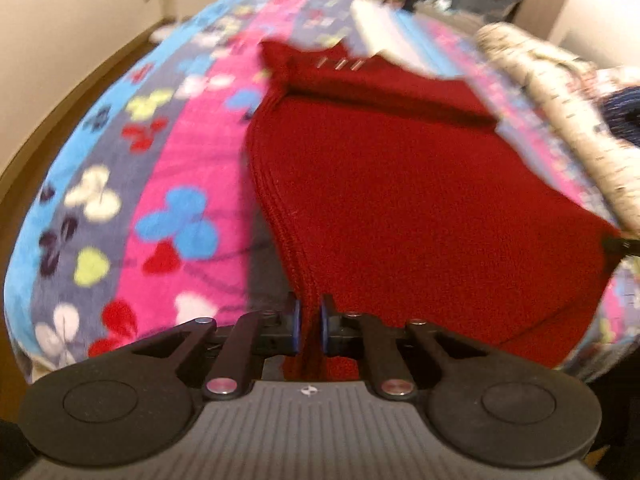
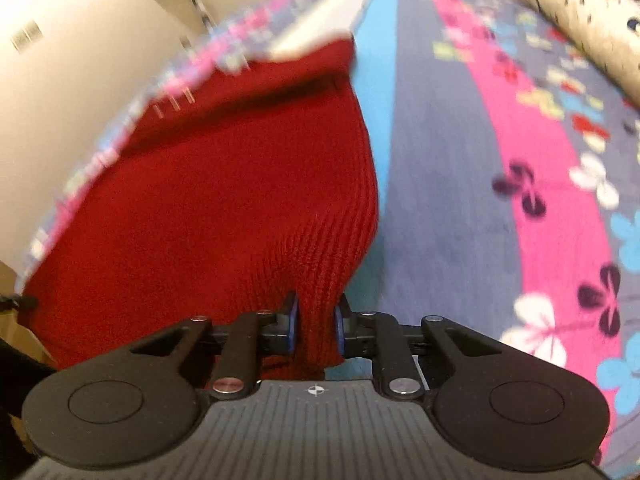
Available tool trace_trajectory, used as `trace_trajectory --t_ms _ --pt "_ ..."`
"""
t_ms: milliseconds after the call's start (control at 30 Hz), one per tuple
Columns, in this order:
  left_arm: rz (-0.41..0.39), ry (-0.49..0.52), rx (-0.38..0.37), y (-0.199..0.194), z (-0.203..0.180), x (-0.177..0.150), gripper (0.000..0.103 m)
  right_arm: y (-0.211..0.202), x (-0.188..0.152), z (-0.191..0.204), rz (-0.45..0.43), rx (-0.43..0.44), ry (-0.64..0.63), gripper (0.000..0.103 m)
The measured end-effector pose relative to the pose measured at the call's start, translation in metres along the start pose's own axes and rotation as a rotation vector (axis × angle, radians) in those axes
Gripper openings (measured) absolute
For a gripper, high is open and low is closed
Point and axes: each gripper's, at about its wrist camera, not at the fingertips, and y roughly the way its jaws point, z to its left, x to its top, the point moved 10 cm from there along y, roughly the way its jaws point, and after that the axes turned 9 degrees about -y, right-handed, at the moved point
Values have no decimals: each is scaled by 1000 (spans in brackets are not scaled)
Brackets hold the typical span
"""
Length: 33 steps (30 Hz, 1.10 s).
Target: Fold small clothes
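A dark red knitted garment lies spread over a striped butterfly blanket. My left gripper is shut on its near left corner, with the knit bunched between the blue pads. My right gripper is shut on the near right corner of the same red garment, lifted off the blanket. The far part of the garment is folded over, with small light stitches near its top edge. The other gripper's black tip shows at the garment's far corner in each view.
A cream patterned quilt is heaped along the bed's right side, also in the right wrist view. White cloth lies beyond the garment. A beige wall and a brown floor edge run along the left. Both views are motion-blurred.
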Motion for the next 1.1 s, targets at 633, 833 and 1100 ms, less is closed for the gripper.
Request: trace_trajectory --t_ms 633,833,1100 --pt "-224 13 -240 -168 -3 70 6 -167 48 7 -368 218 75 15" --pt "-162 -40 -174 -56 7 135 6 -66 78 -45 -236 131 275 14" --pt "13 -256 -98 99 57 178 15 62 107 -100 -152 -75 439 8"
